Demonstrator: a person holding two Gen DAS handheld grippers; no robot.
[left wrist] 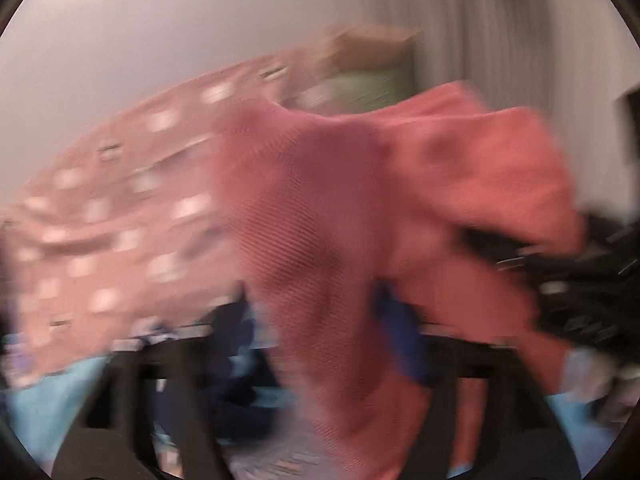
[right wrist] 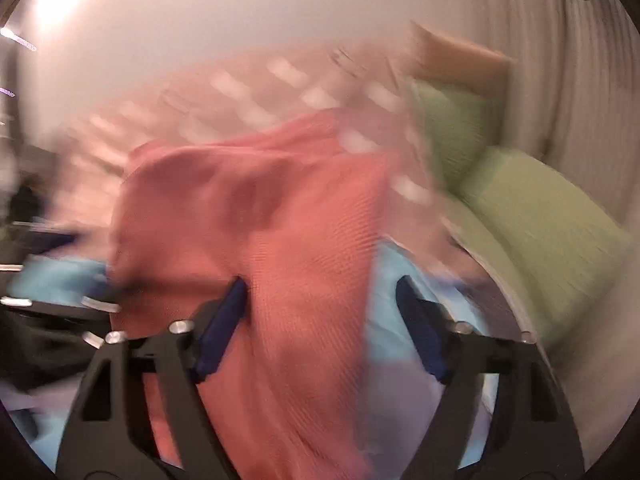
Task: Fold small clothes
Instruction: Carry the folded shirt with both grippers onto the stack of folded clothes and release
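A coral-pink ribbed knit garment (left wrist: 320, 216) hangs in the air, blurred by motion, and fills the middle of both views (right wrist: 288, 240). My left gripper (left wrist: 316, 320) has the cloth draped between its blue pads (left wrist: 400, 336); its jaws stand apart. My right gripper (right wrist: 320, 320) is open, its blue pads (right wrist: 224, 324) wide apart, with the garment hanging across the gap and against the left pad. The other gripper's black body (left wrist: 580, 292) shows at the right of the left wrist view, against the cloth's edge.
A pink bedspread with white patches (left wrist: 100, 208) lies behind. Green pillows (right wrist: 532, 216) and a tan headboard (right wrist: 460, 60) sit at the right by a white curtain. Light blue fabric (right wrist: 56, 280) lies below. A dark blue garment (left wrist: 232, 380) lies under the left gripper.
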